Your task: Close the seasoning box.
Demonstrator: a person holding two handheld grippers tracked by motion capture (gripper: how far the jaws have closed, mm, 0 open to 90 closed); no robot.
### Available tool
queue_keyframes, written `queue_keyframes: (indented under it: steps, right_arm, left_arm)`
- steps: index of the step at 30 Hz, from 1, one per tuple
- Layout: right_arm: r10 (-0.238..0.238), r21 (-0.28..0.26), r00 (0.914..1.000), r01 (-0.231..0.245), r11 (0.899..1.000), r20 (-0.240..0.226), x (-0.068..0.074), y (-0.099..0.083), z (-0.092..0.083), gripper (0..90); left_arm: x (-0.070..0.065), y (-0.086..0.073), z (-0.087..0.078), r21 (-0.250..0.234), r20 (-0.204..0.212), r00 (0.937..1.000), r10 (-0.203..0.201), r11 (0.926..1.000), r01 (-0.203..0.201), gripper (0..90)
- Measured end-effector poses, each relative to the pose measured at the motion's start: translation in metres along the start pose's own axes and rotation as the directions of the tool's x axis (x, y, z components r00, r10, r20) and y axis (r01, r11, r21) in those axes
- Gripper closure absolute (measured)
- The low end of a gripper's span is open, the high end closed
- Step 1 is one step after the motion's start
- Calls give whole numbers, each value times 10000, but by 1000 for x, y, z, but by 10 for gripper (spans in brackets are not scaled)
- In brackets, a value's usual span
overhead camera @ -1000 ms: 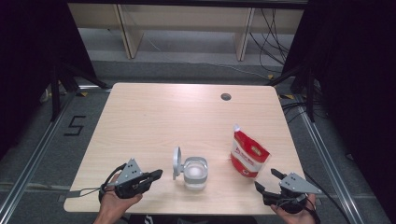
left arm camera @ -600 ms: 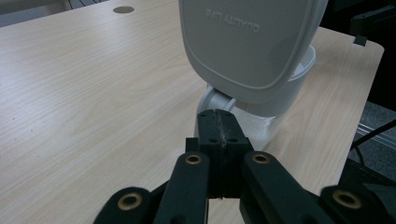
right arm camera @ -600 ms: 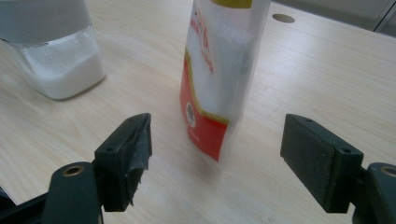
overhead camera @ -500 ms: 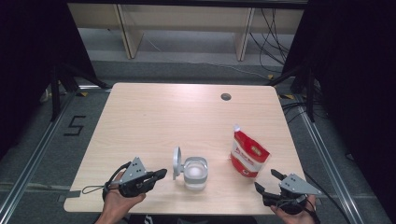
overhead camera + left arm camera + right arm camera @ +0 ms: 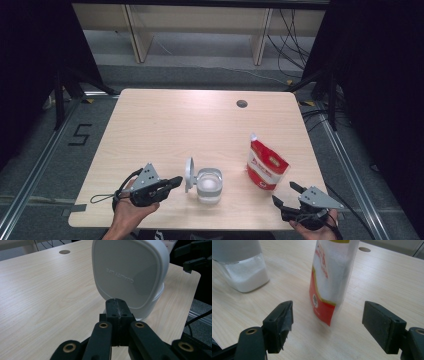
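From above, the left gripper (image 5: 172,182), jaws together, has edged right since a second ago toward the jar (image 5: 208,185) and its raised lid (image 5: 189,174), probably to push it shut. Its own camera faces the lid (image 5: 130,272). The right gripper (image 5: 328,322) waits, jaws apart, near the pouch (image 5: 330,277)

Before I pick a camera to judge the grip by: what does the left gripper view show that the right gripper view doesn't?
Left gripper view alone: the shut left tool close to the container's raised white lid, with embossed lettering, and the other tool at the table's corner. Right gripper view alone: the open right tool facing the upright red and white pouch, with white powder in the clear container. Both: the wooden table and its round hole.
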State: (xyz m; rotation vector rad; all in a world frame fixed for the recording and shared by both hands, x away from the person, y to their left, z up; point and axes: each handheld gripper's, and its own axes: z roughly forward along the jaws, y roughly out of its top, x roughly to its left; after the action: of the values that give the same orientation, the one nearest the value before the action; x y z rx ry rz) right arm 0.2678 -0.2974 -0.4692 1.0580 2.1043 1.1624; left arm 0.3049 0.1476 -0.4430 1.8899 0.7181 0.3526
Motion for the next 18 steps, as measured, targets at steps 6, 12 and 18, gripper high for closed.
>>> queue_keyframes:
  steps: [6, 12, 18]
  right_arm:
    - [19, 22, 10000, -19, 10000, 5, 0, 0, 0, 259]
    - [122, 53, 9999, -122, 9999, 24, 1, 0, 1, 259]
    - [14, 4, 10000, -14, 10000, 15, 0, 0, 0, 258]
  left_arm:
    - [-1, 4, -2, -153, 63, 9998, -168, 9997, 169, 895]
    - [-5, 8, -1, -157, 156, 9999, 47, 9999, -45, 895]
    - [-7, 10, 2, -174, 299, 9994, 159, 9997, -154, 895]
